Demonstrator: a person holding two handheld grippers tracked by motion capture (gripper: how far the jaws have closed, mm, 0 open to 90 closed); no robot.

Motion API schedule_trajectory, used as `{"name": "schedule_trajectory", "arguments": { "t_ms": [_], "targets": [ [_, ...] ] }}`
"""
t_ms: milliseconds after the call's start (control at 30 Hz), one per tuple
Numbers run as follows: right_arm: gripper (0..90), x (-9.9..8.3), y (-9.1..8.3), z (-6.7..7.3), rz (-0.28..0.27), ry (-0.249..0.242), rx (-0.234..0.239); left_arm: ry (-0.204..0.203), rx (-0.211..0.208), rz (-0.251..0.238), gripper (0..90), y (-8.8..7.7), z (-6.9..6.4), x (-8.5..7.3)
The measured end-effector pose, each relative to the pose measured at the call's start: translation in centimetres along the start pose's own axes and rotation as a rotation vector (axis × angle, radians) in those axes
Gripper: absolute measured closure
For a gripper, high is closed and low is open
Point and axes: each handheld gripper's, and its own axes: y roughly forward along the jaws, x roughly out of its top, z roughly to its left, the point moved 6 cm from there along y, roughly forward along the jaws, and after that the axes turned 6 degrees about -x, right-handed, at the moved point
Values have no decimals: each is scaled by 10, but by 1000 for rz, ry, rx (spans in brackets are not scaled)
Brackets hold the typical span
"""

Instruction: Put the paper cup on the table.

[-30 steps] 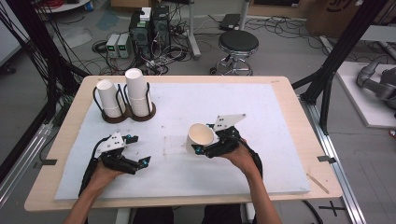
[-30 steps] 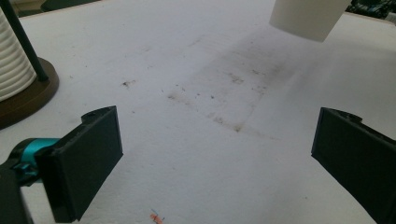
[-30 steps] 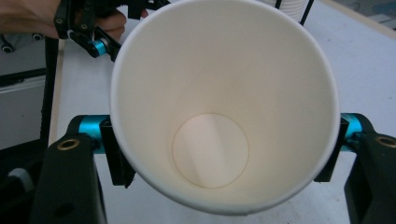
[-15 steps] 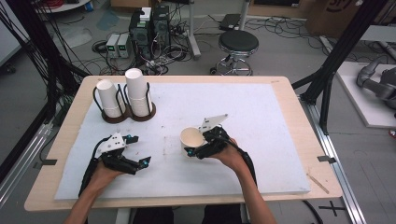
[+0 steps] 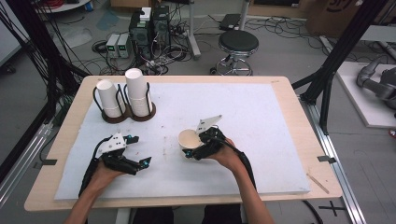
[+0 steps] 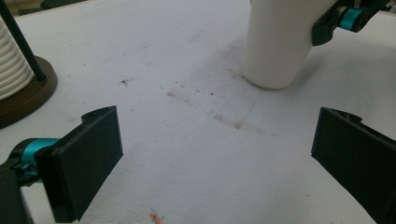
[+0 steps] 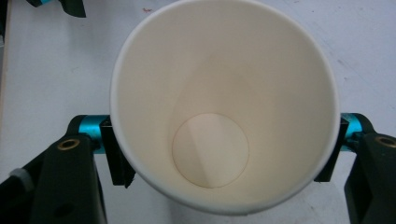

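Plainly the biggest thing here is the table [image 5: 285, 93], wooden at the rim and covered by a white mat [image 5: 261, 121]. At its far left corner sits a dark cup holder [image 5: 122, 116] with two stacks of cups [image 5: 136, 92] upside down on it. Nearer the person, about mid-table, stands the paper cup [image 5: 190, 140], mouth up, its base on the mat in the left gripper view. The right gripper [image 5: 201, 148] is clamped on its wall, one jaw on either side just below the rim. The left gripper [image 5: 140, 164] rests well apart on the mat, jaws spread wide, nothing between them.

Such a cup looks empty, very light and thin-walled, so I judge it crushes easily. A gentle pinch across the upper wall, where the rolled rim stiffens it, seems the safest hold.
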Motion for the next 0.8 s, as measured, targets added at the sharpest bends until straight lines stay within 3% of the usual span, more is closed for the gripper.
{"name": "schedule_trajectory", "arguments": {
  "t_ms": [500,800],
  "targets": [
    [274,1,4,0,3,-11,-4,3,4,4,18,0,0,0],
    [184,-2,9,2,32,-13,3,0,3,3,18,0,0,0]
  ]
}}
